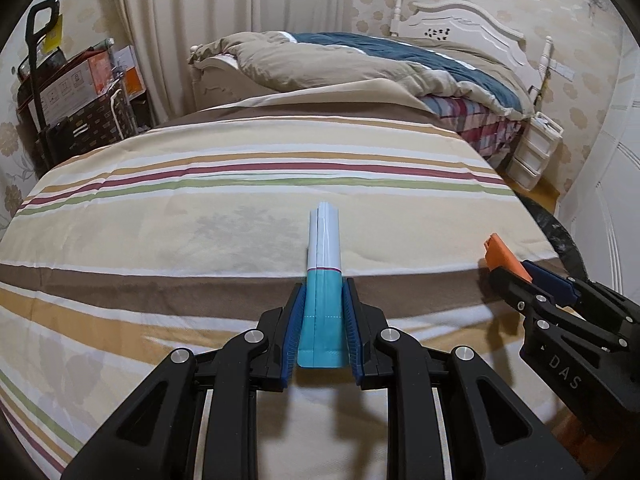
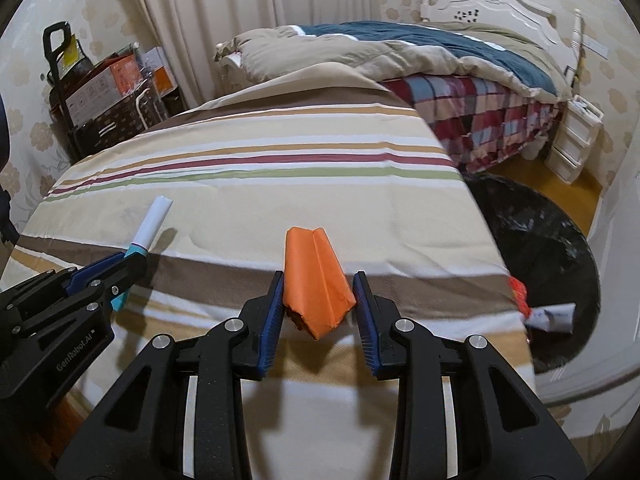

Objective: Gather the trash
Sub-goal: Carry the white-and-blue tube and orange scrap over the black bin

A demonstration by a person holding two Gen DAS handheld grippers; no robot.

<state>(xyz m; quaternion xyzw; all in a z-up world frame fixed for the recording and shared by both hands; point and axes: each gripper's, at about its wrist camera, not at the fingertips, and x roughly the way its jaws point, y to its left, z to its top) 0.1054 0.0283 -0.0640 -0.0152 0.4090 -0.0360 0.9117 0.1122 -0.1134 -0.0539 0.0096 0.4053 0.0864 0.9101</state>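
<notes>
Both jaws grip trash lengthwise: the left gripper (image 1: 323, 316) clamps a teal-and-white packet (image 1: 323, 280), the right gripper (image 2: 319, 300) an orange wrapper (image 2: 316, 276), nearer the black bin bag (image 2: 552, 248) off its right jaw.

Left tongs (image 1: 324, 320): pitched downward, blue pads clamped flat on both sides of a white-and-teal folded packet (image 1: 324, 280) that juts out ahead of the tips.
Right tongs (image 2: 319, 308): pitched downward too, closed on an orange wrapper (image 2: 316, 280) (the left pad presses it, the right pad meets only its lower corner).
Spacing: side by side, apart, the right tongs just off the left pair's right.
</notes>
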